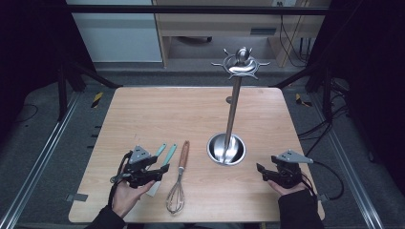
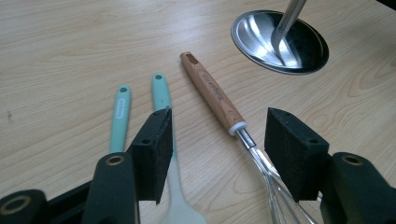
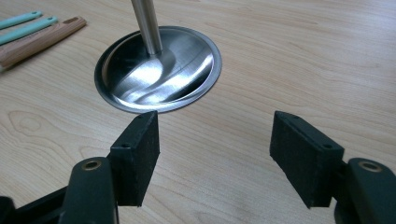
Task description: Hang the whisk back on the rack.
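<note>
The wooden counter [image 1: 157, 114] is the biggest thing in front of me, pale and square-cornered, with dark floor around it. On its right half stands a steel utensil stand [image 1: 232, 114]: a tall polished pole rising from a round dished base [image 3: 159, 70], topped by a ring of hooks [image 1: 241, 64]. Nothing hangs on the hooks that I can see.

My left tool [image 2: 217, 144] hovers low over the near left part of the counter, its jaws spread wide with nothing pressed between the pads. Between and just beyond them lies a whisk [image 2: 219, 100], flat on the counter, its wooden handle pointing away from me towards the stand's base and its wire loops [image 1: 175, 198] nearest me. The right-hand pad sits over the wires, the left-hand one beside the handle; neither touches it as far as I can tell.

My right tool [image 3: 215, 149] rests near the right front edge, just short of the stand's base, jaws likewise apart and empty.

Left of the whisk lie two slim utensils with mint-green handles [image 2: 120, 116], side by side and nearly parallel; the one closer to the whisk has a pale blade [image 2: 180, 196] partly hidden under my left pad.
</note>
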Demonstrator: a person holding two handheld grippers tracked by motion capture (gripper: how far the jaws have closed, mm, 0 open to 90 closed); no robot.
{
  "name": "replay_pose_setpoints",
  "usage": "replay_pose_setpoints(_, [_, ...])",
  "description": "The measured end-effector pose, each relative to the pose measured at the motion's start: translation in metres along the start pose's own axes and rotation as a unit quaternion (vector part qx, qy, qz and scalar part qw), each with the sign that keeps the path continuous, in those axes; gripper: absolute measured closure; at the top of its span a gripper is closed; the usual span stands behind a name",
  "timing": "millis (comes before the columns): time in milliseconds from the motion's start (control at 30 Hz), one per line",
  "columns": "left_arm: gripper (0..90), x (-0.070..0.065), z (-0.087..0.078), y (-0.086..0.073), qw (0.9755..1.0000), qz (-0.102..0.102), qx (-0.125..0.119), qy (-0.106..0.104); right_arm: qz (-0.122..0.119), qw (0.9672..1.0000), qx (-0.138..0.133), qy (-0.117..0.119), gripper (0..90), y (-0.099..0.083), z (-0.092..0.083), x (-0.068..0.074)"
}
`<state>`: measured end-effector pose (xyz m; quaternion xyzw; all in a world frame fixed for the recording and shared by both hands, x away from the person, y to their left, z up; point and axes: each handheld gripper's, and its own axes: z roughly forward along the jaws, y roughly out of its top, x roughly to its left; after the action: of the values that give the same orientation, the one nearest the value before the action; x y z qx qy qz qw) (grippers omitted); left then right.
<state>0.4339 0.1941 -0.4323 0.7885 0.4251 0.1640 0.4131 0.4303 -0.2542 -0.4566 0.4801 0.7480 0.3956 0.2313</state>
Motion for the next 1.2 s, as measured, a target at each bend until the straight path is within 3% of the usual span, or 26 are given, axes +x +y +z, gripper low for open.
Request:
replay_pose_setpoints(433, [46.2,-0.017,0.018,0.018,0.9996,0.02,0.022,-0.003,-0.004,1.0,0.001,-0.002,35.4,0.0,-0.001,0.001])
replay_pose_setpoints(767, [51.4,-0.027,0.04,0.029,0.9978,0.02,0.063,-0.003,-0.012,0.9999,0.005,0.001,36.3,0.001,0.0,0.003])
replay_pose_setpoints(900, [52.9,-0.029,0.052,0.032,0.9956,0.021,0.091,0.01,-0.014,0.9999,0.007,0.002,36.6,0.001,0.0,0.003])
replay_pose_setpoints(1200, [53.2,-0.03,0.075,0.033,0.9914,0.017,0.127,0.029,-0.013,0.9999,0.01,0.004,36.9,0.001,0.001,0.004])
